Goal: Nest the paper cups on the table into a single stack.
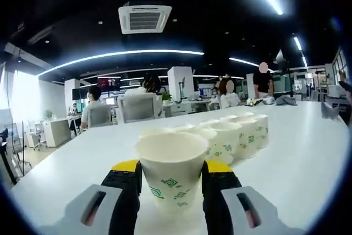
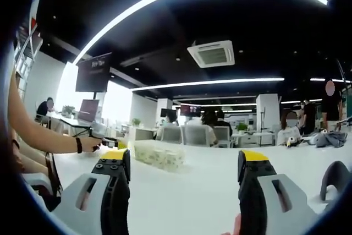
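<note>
Between the yellow-tipped jaws of the left tool (image 1: pixel 171 182) stands a white paper cup with green markings (image 1: pixel 171 169), upright on the white desk (image 1: pixel 308 158). Both jaws sit against its sides, so the tool appears closed on the cup, though how firm the hold is cannot be told. Just beyond it, running away to the tool's right, a row of matching white paper cups (image 1: pixel 234 133) stands close together, rims up, some of them touching.

The right tool (image 2: pixel 184 171) has its jaws wide apart with nothing between them. Ahead of it and slightly left, a white block with green print (image 2: pixel 158 154) lies on the desk; it may be cups on their sides, but it is too blurred to be sure.

The likely risk: paper walls are thin, so too hard a squeeze would dent the held cup and keep it from nesting cleanly. Tilting it or swinging it low toward the row could also knock the neighbours over, since they are light and crowded.

Both tools are held low and roughly level, pointing forward along the desk. A person's bare forearm (image 2: pixel 44 133) reaches in at the right tool's left.
</note>
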Demonstrator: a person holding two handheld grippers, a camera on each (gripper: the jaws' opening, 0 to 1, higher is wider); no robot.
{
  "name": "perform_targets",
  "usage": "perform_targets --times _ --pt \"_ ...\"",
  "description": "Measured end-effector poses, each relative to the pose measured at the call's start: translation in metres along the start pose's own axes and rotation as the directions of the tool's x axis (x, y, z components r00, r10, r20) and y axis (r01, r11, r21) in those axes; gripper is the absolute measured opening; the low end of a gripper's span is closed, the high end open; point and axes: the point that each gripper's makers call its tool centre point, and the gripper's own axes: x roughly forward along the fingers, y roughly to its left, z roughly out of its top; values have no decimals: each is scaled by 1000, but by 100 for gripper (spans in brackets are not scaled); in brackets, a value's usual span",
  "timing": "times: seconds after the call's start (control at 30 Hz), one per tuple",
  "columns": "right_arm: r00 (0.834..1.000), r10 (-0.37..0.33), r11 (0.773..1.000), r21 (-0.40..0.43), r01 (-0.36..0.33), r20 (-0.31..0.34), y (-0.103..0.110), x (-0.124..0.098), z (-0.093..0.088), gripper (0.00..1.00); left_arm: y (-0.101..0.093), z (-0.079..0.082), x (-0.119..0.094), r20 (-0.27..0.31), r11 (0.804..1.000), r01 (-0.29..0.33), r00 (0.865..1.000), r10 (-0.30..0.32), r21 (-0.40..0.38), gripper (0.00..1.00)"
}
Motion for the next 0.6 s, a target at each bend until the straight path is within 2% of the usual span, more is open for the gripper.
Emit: perform_targets --times 0.17,0.33,0.4,0.6 --pt "1000 1 1000 2 -1 8 1 0 3 84 -27 13 -13 34 999 44 998 -43 -5 46" --pt "1000 7 1000 3 -7 9 5 1 2 84 -61 29 -27 76 995 100 992 -100 0 46" --pt "1000 9 1000 1 -9 8 5 1 1 84 -79 38 -34 106 989 146 984 -145 0 46" --pt "1000 9 1000 -4 -9 9 5 1 2 83 -108 54 -52 149 980 197 969 -196 7 46"
